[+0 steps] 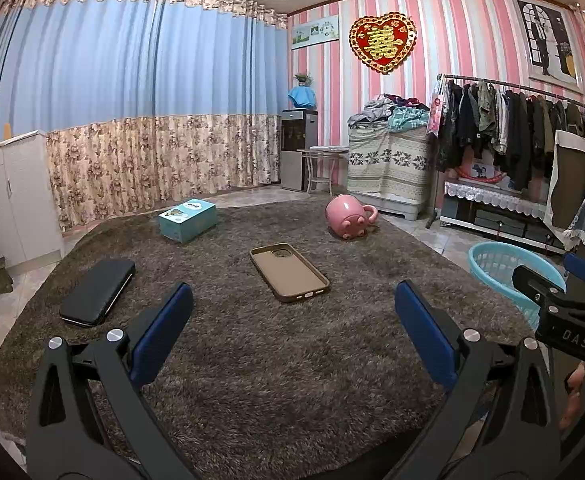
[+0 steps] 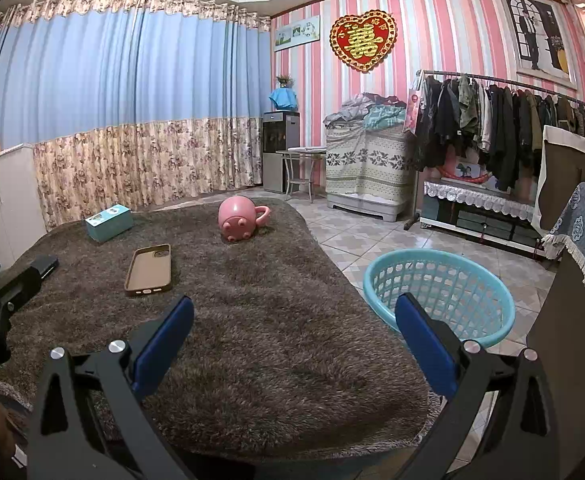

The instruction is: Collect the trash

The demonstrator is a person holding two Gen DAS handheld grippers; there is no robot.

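Note:
On a shaggy brown rug [image 1: 272,360] lie a tan phone case [image 1: 289,271], a black wallet-like case [image 1: 98,291], a teal box [image 1: 187,219] and a pink pig mug [image 1: 348,215] on its side. My left gripper [image 1: 292,320] is open and empty, just short of the phone case. My right gripper [image 2: 294,332] is open and empty over the rug's right part, with the phone case [image 2: 149,270], mug [image 2: 239,216] and box [image 2: 109,222] ahead to its left. A light blue basket [image 2: 440,300] stands on the floor at the rug's right edge.
Tiled floor [image 2: 356,240] lies right of the rug. A clothes rack [image 2: 504,128], a covered cabinet [image 2: 366,168] and a water dispenser [image 2: 279,152] line the far wall. White cabinets [image 1: 8,196] stand left. A cloth-covered piece of furniture [image 2: 584,240] is at right.

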